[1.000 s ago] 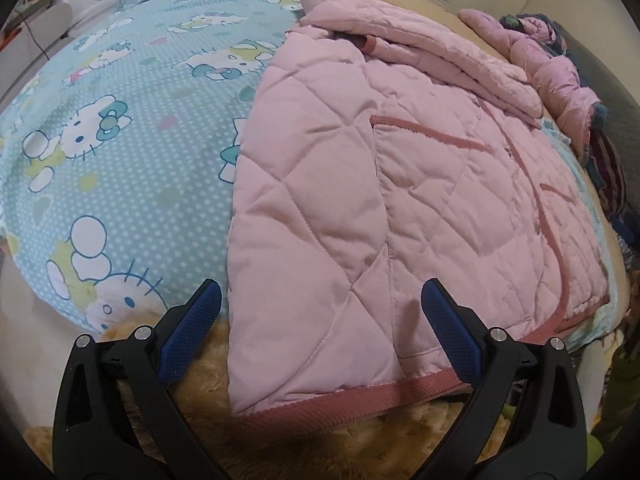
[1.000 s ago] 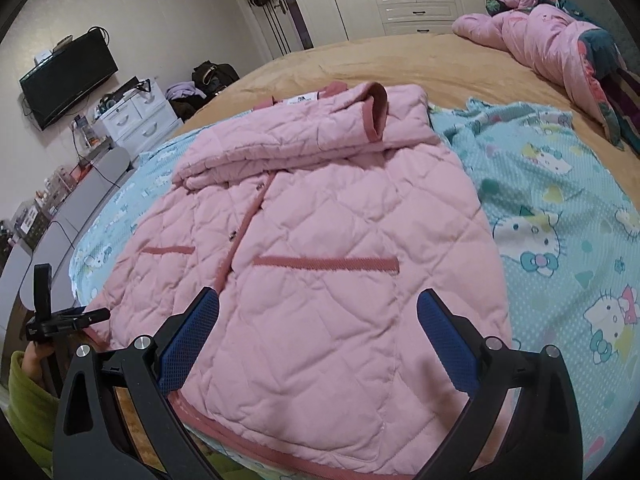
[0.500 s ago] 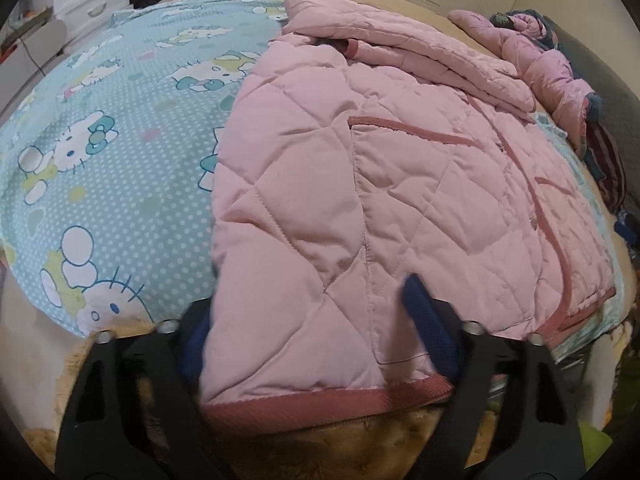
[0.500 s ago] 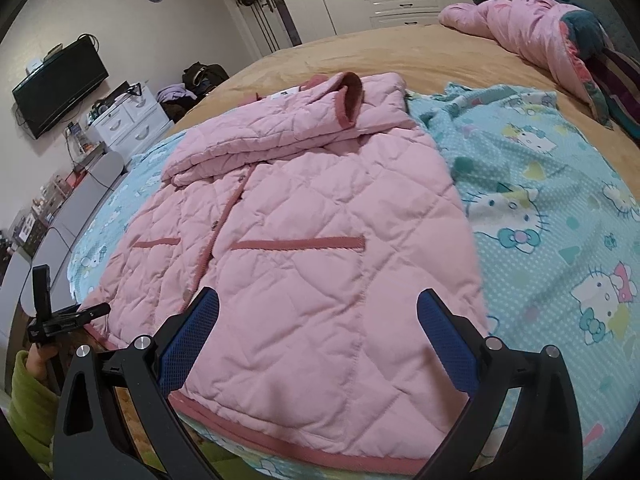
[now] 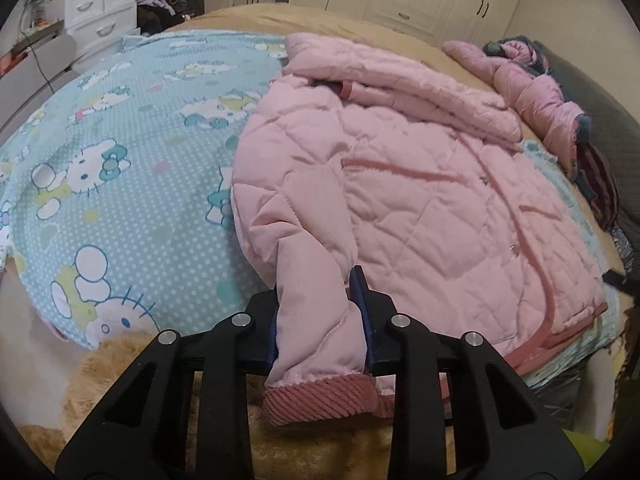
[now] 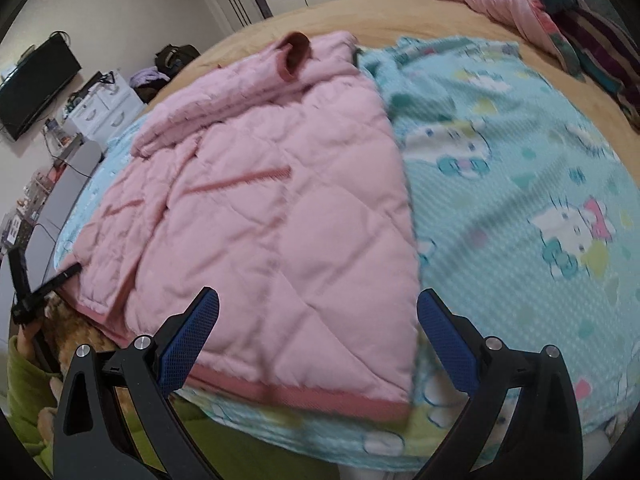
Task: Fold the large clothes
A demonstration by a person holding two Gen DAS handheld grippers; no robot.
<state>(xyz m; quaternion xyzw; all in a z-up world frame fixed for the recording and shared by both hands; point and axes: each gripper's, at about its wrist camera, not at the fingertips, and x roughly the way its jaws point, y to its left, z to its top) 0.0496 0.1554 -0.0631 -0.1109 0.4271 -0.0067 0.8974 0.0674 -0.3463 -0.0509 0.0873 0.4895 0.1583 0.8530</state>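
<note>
A pink quilted jacket (image 5: 420, 200) lies spread front-up on a teal cartoon-cat blanket (image 5: 120, 200), its sleeves folded across the top. My left gripper (image 5: 316, 292) is at the jacket's near left hem corner. Its jaws are closing, and the blue pads press a bunched fold of pink fabric with the ribbed hem hanging below. In the right wrist view the jacket (image 6: 280, 208) is slightly blurred. My right gripper (image 6: 318, 300) hangs open just above its right hem corner, with the fabric edge between the fingers but untouched. The left gripper (image 6: 28, 288) shows at the far left.
The blanket (image 6: 520, 200) lies on a tan bed (image 5: 320, 20). A heap of other pink clothes (image 5: 532, 88) sits at the far right of the bed. White drawers (image 5: 100, 12) and a wall TV (image 6: 36, 84) stand beyond. A green sleeve (image 6: 24, 380) is at the lower left.
My left gripper's jaws went from wide open to pinched on the jacket's hem corner, bunching it. My right gripper moved right and down toward the jacket's right hem corner, still open.
</note>
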